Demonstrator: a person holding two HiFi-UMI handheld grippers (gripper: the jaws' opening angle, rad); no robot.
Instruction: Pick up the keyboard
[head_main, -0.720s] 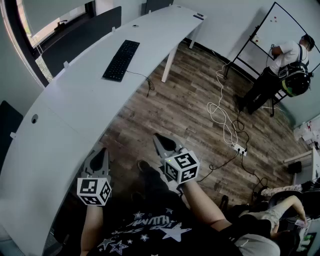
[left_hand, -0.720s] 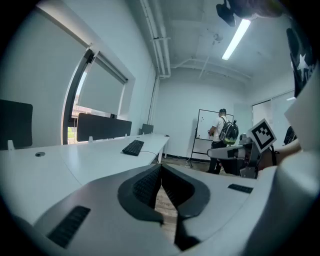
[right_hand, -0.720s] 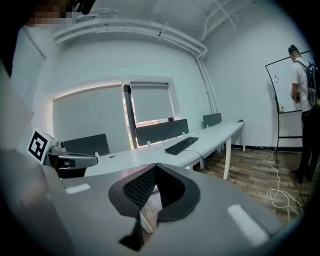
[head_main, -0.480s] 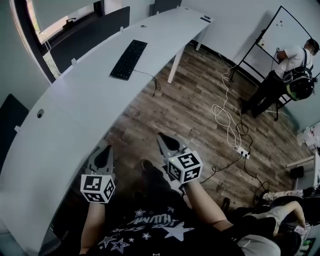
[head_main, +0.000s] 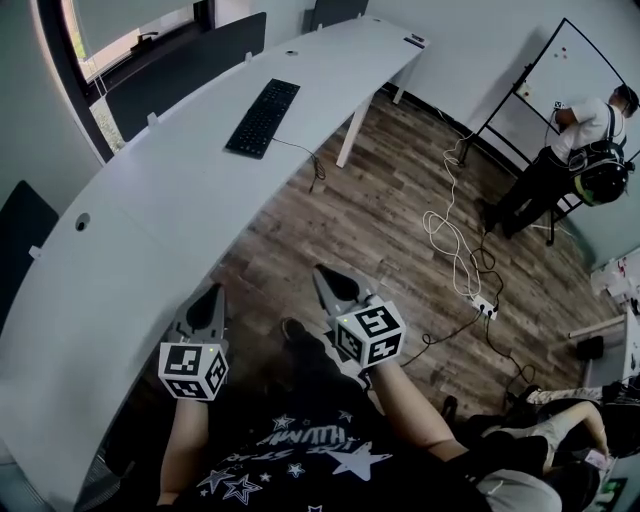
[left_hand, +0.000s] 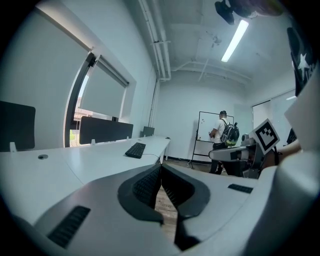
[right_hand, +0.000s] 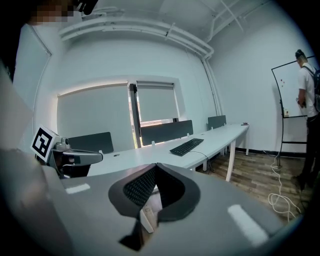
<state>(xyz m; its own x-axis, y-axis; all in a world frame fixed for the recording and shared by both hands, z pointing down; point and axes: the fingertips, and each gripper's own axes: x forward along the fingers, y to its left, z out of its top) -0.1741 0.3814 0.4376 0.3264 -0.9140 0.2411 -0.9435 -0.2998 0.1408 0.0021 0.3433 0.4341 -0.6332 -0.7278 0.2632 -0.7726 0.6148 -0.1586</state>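
Note:
A black keyboard (head_main: 263, 118) lies on the long white desk (head_main: 150, 220), far ahead of both grippers; its cable hangs over the desk's edge. It shows small in the left gripper view (left_hand: 135, 149) and in the right gripper view (right_hand: 186, 146). My left gripper (head_main: 212, 292) is held low near the desk's front edge, jaws shut and empty. My right gripper (head_main: 322, 272) hovers over the wooden floor, also shut with nothing in it. Both point toward the desk's far end.
A person (head_main: 565, 150) with a backpack stands at a whiteboard (head_main: 560, 70) at the right. White cables and a power strip (head_main: 480, 298) lie on the wooden floor. Dark partition panels (head_main: 180, 70) line the desk's far side below the window.
The view has shifted slightly, so the desk and keyboard sit a little further right in the frame. Both grippers stay shut and held roughly where they were.

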